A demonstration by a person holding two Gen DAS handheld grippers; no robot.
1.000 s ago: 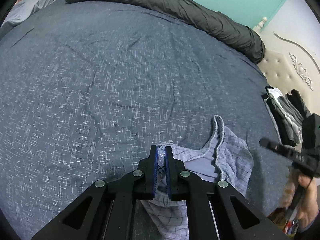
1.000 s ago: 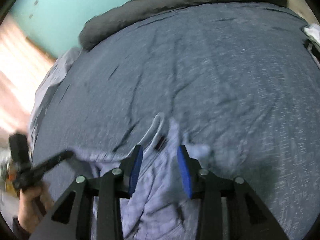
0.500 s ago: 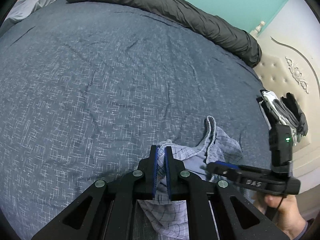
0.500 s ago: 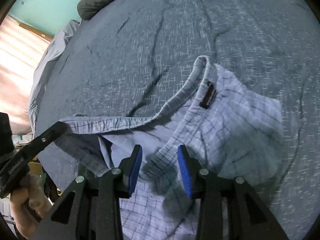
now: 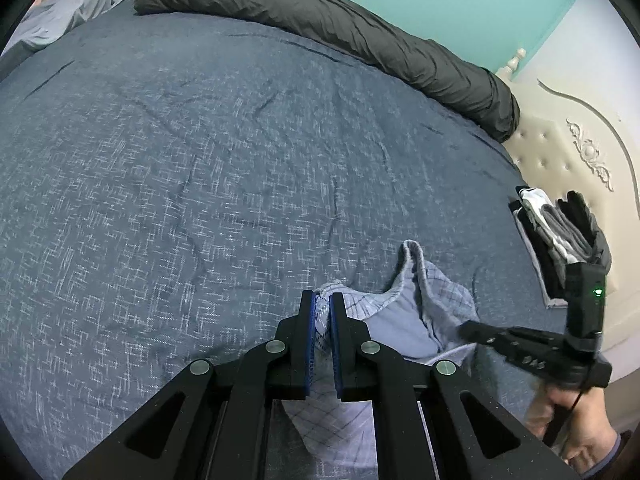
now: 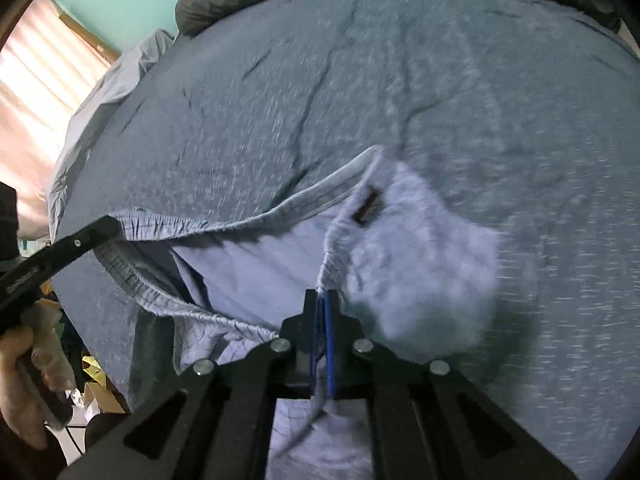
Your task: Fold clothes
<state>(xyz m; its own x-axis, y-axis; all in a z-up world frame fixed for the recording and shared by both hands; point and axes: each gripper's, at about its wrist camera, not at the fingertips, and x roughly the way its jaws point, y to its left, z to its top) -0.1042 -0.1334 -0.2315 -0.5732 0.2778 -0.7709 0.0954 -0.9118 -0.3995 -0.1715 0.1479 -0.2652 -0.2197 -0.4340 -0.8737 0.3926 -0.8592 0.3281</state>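
Checked shorts (image 6: 420, 264) lie on the blue bed cover (image 5: 200, 184), waistband gaping, near a stack of folded clothes (image 5: 560, 232) by the headboard. Left tool (image 5: 322, 312) is clamped on one side of the waistband; the right tool (image 6: 322, 308) has just closed, pinching the band's other side.

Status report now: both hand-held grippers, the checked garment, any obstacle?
Left hand-held gripper shut on checked shorts. Right hand-held gripper just closed on their waistband. Bed ahead open, nothing blocking.
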